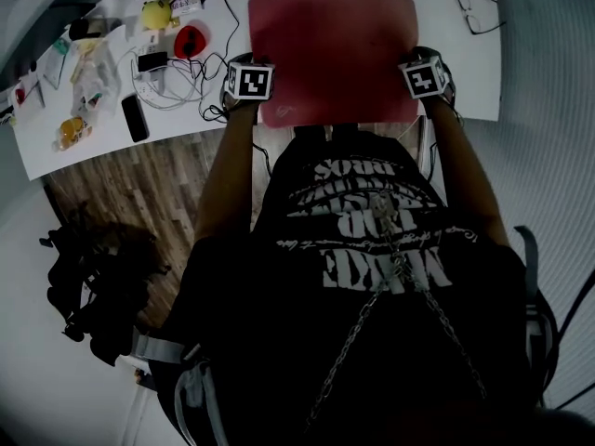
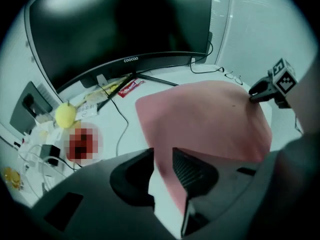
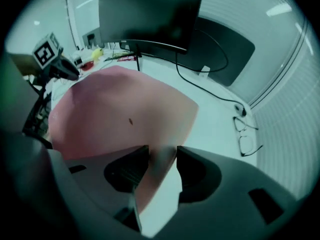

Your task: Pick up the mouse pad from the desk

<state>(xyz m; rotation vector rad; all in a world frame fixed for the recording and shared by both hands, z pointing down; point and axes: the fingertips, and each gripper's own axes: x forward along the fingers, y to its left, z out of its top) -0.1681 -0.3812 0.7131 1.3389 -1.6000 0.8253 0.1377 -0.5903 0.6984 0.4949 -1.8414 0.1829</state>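
Left gripper point(image 2: 162, 158) and right gripper point(image 3: 162, 156) both stand parted, each straddling a near corner of the red pad point(image 1: 333, 49), neither pinching it. The pad lies flat at the table point(image 1: 88, 151) edge, before the monitor point(image 2: 125, 24). It looks thin, light and floppy: pinch both corners and expect sag.

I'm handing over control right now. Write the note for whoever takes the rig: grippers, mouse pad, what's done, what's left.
Left gripper: jaws apart, with the near left edge of the mouse pad between them, not clamped.
Right gripper: jaws apart, with the pad's near right corner between them, not clamped.
Mouse pad: lies on the desk in front of the monitor, with the glasses to its right.
Done: both grippers are at the pad's near edge.
Left: close both jaws on the pad and lift it off the desk.
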